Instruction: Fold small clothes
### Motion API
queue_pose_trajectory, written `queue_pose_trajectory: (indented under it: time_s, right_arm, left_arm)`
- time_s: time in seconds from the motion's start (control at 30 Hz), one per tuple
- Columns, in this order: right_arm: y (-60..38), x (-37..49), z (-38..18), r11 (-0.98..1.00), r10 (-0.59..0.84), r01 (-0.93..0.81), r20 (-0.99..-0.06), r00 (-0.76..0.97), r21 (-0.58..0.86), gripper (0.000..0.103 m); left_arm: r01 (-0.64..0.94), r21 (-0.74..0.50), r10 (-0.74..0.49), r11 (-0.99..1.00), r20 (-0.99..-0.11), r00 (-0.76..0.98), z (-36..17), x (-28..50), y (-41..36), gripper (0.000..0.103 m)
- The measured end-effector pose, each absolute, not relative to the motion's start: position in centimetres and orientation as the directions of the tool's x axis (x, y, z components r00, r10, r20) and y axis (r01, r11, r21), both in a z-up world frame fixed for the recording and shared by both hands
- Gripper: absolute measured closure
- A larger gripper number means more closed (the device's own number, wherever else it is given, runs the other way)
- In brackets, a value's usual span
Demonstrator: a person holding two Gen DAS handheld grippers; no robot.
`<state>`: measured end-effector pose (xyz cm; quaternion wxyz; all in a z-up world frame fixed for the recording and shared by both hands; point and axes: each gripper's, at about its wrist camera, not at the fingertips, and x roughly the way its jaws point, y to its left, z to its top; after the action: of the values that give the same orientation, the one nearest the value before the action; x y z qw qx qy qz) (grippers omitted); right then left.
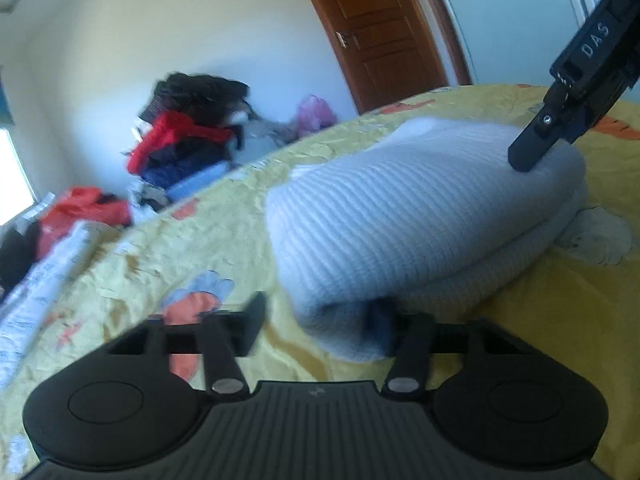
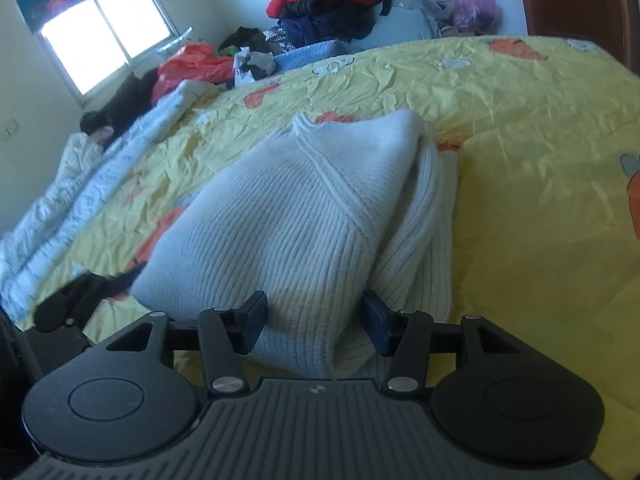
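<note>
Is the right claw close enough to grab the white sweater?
Probably yes. The right claw already has the white sweater's near folded edge between its fingers, and nothing on the yellow bedspread blocks it.

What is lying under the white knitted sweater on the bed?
The white sweater lies folded on the yellow bedsheet, which shows around it with orange cartoon prints. Its own lower layers show at the right edge. Whatever lies directly beneath is covered.

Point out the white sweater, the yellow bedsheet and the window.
white sweater [image 2: 280, 216]: right wrist view, ribbed front panel.
yellow bedsheet [image 2: 520, 128]: right wrist view, bare crumpled stretch.
window [image 2: 108, 32]: right wrist view, bright pane.
</note>
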<state>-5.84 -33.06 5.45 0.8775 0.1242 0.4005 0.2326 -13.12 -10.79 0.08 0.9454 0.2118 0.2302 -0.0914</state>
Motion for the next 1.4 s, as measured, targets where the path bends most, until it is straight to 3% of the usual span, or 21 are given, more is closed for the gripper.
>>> queue_pose_trajectory:
  time_s: [0.03,0.17,0.27,0.4,0.5,0.57,0.6,0.63,0.67,0.7,0.73,0.77,0.83,0.9,0.97,1.03,1.17,1.27,1.4]
  right_arm:
    - [-33.3,-5.9,5.4,0.841,0.54,-0.327,-0.629,0.559,0.431,0.088]
    - [-33.6,-6.9,6.8,0.851,0.525,-0.359,-0.606,0.598,0.383,0.09]
    - [-34.8,-7.1,5.8,0.888,0.459,-0.321,-0.647,0.609,0.328,0.092]
    - [-35.4,-6.8,3.9,0.865,0.499,-0.299,-0.635,0.59,0.402,0.092]
    - [-35.4,-6.9,4.0,0.863,0.503,-0.303,-0.63,0.592,0.404,0.074]
    - [-36.4,-6.7,4.6,0.83,0.547,-0.283,-0.605,0.578,0.481,0.054]
    - [-37.1,-6.7,5.1,0.814,0.562,-0.263,-0.585,0.585,0.519,0.035]
    - [-37.8,-6.7,5.8,0.805,0.559,-0.242,-0.555,0.616,0.542,0.018]
    - [-38.7,-6.8,6.5,0.793,0.554,-0.23,-0.511,0.658,0.564,0.01]
    - [-39.6,-6.5,7.0,0.775,0.555,-0.227,-0.464,0.69,0.59,0.0]
    - [-40.2,-6.0,7.3,0.758,0.558,-0.222,-0.434,0.707,0.613,0.001]
    - [-40.8,-5.1,7.2,0.75,0.555,-0.207,-0.427,0.714,0.628,0.001]
    - [-41.8,-2.3,6.1,0.736,0.563,-0.17,-0.454,0.691,0.655,0.001]
    - [-42.8,0.7,4.0,0.701,0.575,-0.098,-0.478,0.664,0.706,0.006]
    - [-43.3,3.3,1.9,0.64,0.632,-0.066,-0.475,0.613,0.766,0.007]
    - [-43.0,5.4,0.2,0.601,0.675,-0.042,-0.479,0.562,0.798,0.008]
    - [-41.9,7.3,-1.4,0.547,0.741,-0.047,-0.457,0.492,0.836,0.005]
    - [-40.6,7.9,-1.3,0.539,0.777,-0.089,-0.454,0.437,0.837,0.0]
    - [-38.2,8.7,-0.7,0.575,0.783,-0.137,-0.493,0.38,0.807,0.001]
  left_arm:
    - [0.278,0.334,-0.088,0.901,-0.485,0.87,0.5,-12.8,-10.5,0.08]
    - [0.289,0.293,-0.122,0.912,-0.477,0.87,2.4,-12.8,-9.5,0.085]
    - [0.328,0.326,-0.142,0.887,-0.485,0.863,1.8,-12.9,-9.6,0.086]
    - [0.318,0.371,-0.089,0.873,-0.52,0.85,-0.8,-12.8,-10.1,0.087]
    - [0.36,0.333,-0.15,0.872,-0.516,0.843,0.3,-13.4,-9.2,0.082]
    - [0.42,0.282,-0.217,0.863,-0.544,0.811,1.3,-13.9,-7.7,0.075]
    - [0.445,0.258,-0.25,0.858,-0.546,0.8,1.8,-14.3,-6.9,0.071]
    - [0.461,0.236,-0.277,0.855,-0.543,0.793,2.4,-14.7,-5.9,0.063]
    - [0.466,0.212,-0.296,0.859,-0.536,0.79,3.1,-14.8,-4.7,0.055]
    - [0.459,0.183,-0.306,0.87,-0.529,0.791,3.7,-14.7,-3.5,0.035]
    - [0.441,0.144,-0.311,0.886,-0.522,0.794,4.3,-14.2,-2.3,0.018]
    - [0.418,0.098,-0.314,0.903,-0.514,0.799,4.8,-13.5,-1.3,0.016]
    - [0.359,-0.053,-0.334,0.932,-0.513,0.791,5.6,-10.8,0.7,0.017]
    - [0.293,-0.298,-0.412,0.908,-0.52,0.749,5.5,-7.1,2.9,0.017]
    - [0.233,-0.578,-0.564,0.782,-0.496,0.661,3.7,-2.9,4.6,0.017]
    - [0.158,-0.757,-0.678,0.634,-0.447,0.583,1.1,0.5,5.1,0.017]
    - [0.073,-0.847,-0.76,0.526,-0.43,0.487,-2.5,4.7,3.4,0.017]
    - [0.094,-0.845,-0.772,0.526,-0.428,0.47,-2.8,6.1,1.5,0.017]
    - [0.116,-0.797,-0.749,0.592,-0.492,0.443,-2.1,7.6,-0.8,0.009]
